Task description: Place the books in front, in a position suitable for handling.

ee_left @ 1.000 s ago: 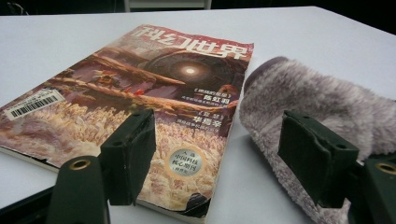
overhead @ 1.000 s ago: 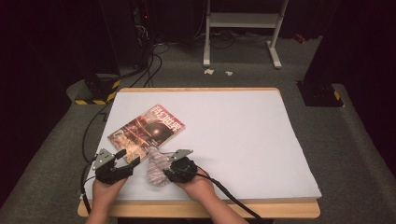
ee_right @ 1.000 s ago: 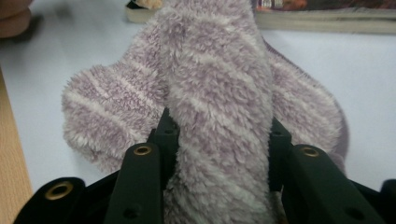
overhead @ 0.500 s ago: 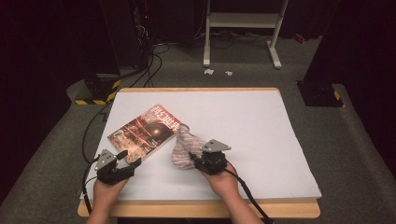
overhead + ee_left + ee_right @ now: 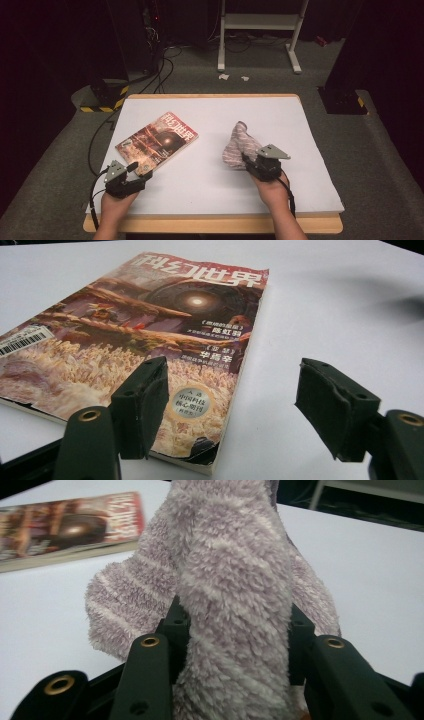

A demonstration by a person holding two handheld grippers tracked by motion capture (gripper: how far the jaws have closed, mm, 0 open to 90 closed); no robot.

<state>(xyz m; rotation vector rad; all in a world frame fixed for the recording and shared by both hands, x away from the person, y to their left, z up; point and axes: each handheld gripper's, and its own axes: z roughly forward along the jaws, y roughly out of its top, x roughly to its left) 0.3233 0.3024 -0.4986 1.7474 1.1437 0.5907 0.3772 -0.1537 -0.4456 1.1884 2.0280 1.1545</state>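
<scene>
I see right gripper (image 5: 248, 161) clamped on fuzzy lilac striped sock (image 5: 235, 595) | left gripper (image 5: 235, 407) gaping, empty, over glossy magazine (image 5: 150, 340), barcode visible close-up.

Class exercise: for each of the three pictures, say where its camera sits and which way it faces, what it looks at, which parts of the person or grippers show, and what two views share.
High view: above the person's side, facing forward and down on the table; both forearms, left gripper and right gripper show.
Left gripper view: on the left gripper, facing along open jaws at the magazine.
Right gripper view: on the right gripper, jaws clamping the sock.
Shared: the magazine lies in all three views; the sock in the high and right gripper views.
</scene>
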